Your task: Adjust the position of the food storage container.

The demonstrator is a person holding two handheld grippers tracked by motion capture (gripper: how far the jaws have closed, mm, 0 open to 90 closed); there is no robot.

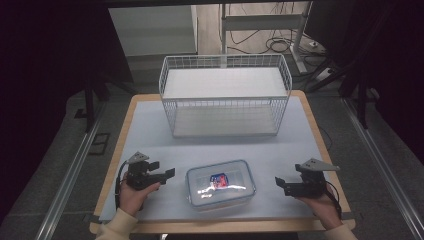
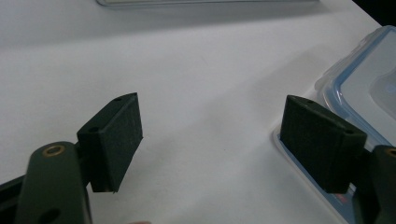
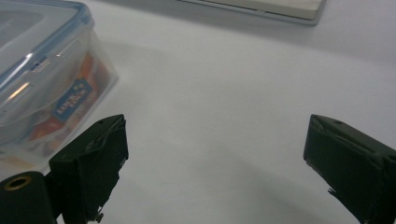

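Note:
A clear plastic box with a blue-rimmed lid (image 1: 220, 183) lies near the table's front edge, a red and blue packet (image 1: 219, 180) visible inside it. My left gripper (image 1: 170, 173) rests just left of the box, jaws open and empty; in the left gripper view the gripper (image 2: 210, 137) has the box's corner (image 2: 359, 88) beside its right jaw. My right gripper (image 1: 279, 184) sits to the right of the box, open and empty. In the right gripper view the gripper (image 3: 215, 158) has the box (image 3: 42, 79) at the upper left, with the packet (image 3: 74, 95) seen through its wall.
A white wire basket (image 1: 225, 95) with a shelf stands at the back of the table (image 1: 150, 135). Its base edge (image 2: 205, 2) (image 3: 261, 9) shows at the top of both gripper views. Cables and desk legs lie on the floor beyond.

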